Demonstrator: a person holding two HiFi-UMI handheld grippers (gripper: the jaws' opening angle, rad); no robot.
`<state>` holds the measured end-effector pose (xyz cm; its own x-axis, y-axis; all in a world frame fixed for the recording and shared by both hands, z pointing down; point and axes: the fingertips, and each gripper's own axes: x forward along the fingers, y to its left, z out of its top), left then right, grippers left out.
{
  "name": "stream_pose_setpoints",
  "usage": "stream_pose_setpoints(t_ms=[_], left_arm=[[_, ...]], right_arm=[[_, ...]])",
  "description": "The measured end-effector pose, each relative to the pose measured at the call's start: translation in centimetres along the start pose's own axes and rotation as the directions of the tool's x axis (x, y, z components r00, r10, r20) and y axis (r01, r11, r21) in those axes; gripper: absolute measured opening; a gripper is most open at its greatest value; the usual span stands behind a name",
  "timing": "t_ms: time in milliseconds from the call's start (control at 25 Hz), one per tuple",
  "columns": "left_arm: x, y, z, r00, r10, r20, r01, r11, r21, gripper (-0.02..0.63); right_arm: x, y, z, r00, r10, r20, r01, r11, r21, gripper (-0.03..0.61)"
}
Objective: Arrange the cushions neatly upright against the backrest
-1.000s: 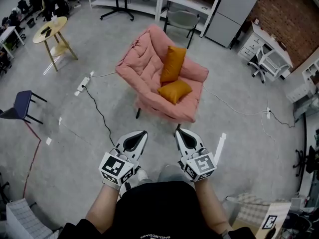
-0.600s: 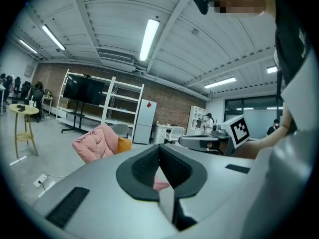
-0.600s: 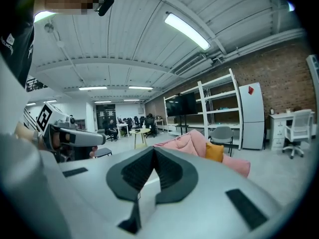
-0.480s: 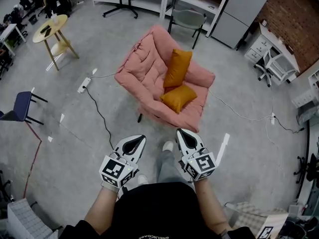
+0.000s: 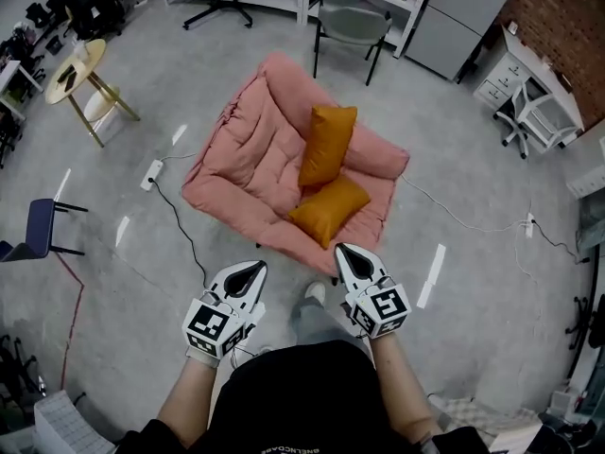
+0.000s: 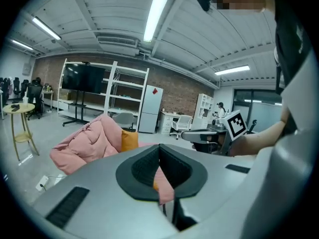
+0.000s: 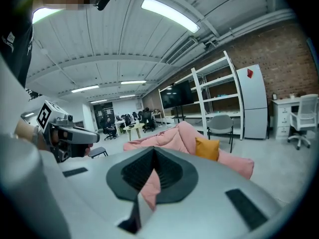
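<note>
Both fwd: L tongs (image 5: 253, 269), R tongs (image 5: 342, 252).

A lab-like workspace: bare concrete floor (image 5: 473, 348), brick wall (image 5: 558, 17), white shelving (image 7: 219, 91), fridge (image 5: 458, 8) and office chairs (image 5: 534, 121).

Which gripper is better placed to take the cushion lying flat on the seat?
Probably the right gripper: it points almost at the flat cushion, while the left gripper sits further aside.

Black shirt (image 5: 284, 395); grey left gripper (image 5: 256, 266), right gripper (image 5: 341, 249); black-white marker cubes (image 5: 213, 323).
</note>
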<state>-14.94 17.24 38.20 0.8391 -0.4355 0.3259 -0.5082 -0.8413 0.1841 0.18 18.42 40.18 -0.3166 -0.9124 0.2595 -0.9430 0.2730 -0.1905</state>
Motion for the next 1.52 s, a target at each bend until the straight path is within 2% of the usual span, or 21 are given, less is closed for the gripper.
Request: stream_pose_setpoints(t_ms=[200,480,760,920,1040,1160,1240,1320,1520], left_arm=[[6.1,1.8,1.9,0.998,0.022,-0.050,-0.022,1.000,0.008,0.014],[10.9,3.4,3.2,0.992,0.047,-0.115,-0.047,0.999,0.010,0.014],[14.6,4.8,2.9,0.983,-0.046,-0.179,0.046,0.999,-0.002,0.015],[17.4,6.1,2.1,0.962,-0.130,-0.238,0.137,0.991,0.010,0.015],[19.6,7.0,0.8,0.931,-0.205,-0.302,0.220,0.975,0.016,0.034],[21.4,7.9,-1.0,0.887,-0.275,-0.371,0.300,0.954,0.008,0.096],[22.5,8.5,-2.2,0.855,-0.317,-0.410,0.345,0.939,-0.006,0.114],[23.5,8.9,-3.6,0.818,-0.348,-0.459,0.391,0.921,-0.003,0.142],[25.9,9.1,-8.0,0.703,-0.396,-0.591,0.500,0.866,0.015,0.206]], right_arm=[[2.8,-6.9,1.6,1.000,0.002,-0.019,-0.001,0.999,0.039,0.008],[4.9,-12.9,2.7,0.999,-0.024,-0.044,0.026,0.998,0.050,0.009],[6.7,-15.1,1.7,0.994,-0.057,-0.099,0.064,0.995,0.078,0.009],[8.0,-15.8,0.3,0.986,-0.084,-0.143,0.100,0.989,0.111,0.009],[8.8,-16.6,-1.2,0.976,-0.116,-0.183,0.144,0.978,0.149,0.011],[8.9,-16.8,-3.8,0.955,-0.170,-0.242,0.216,0.960,0.178,0.023],[9.1,-16.9,-5.5,0.939,-0.206,-0.276,0.267,0.942,0.203,0.048],[9.2,-16.9,-7.1,0.923,-0.224,-0.312,0.303,0.924,0.233,0.082],[8.7,-17.0,-12.1,0.872,-0.252,-0.421,0.387,0.881,0.274,0.157]])
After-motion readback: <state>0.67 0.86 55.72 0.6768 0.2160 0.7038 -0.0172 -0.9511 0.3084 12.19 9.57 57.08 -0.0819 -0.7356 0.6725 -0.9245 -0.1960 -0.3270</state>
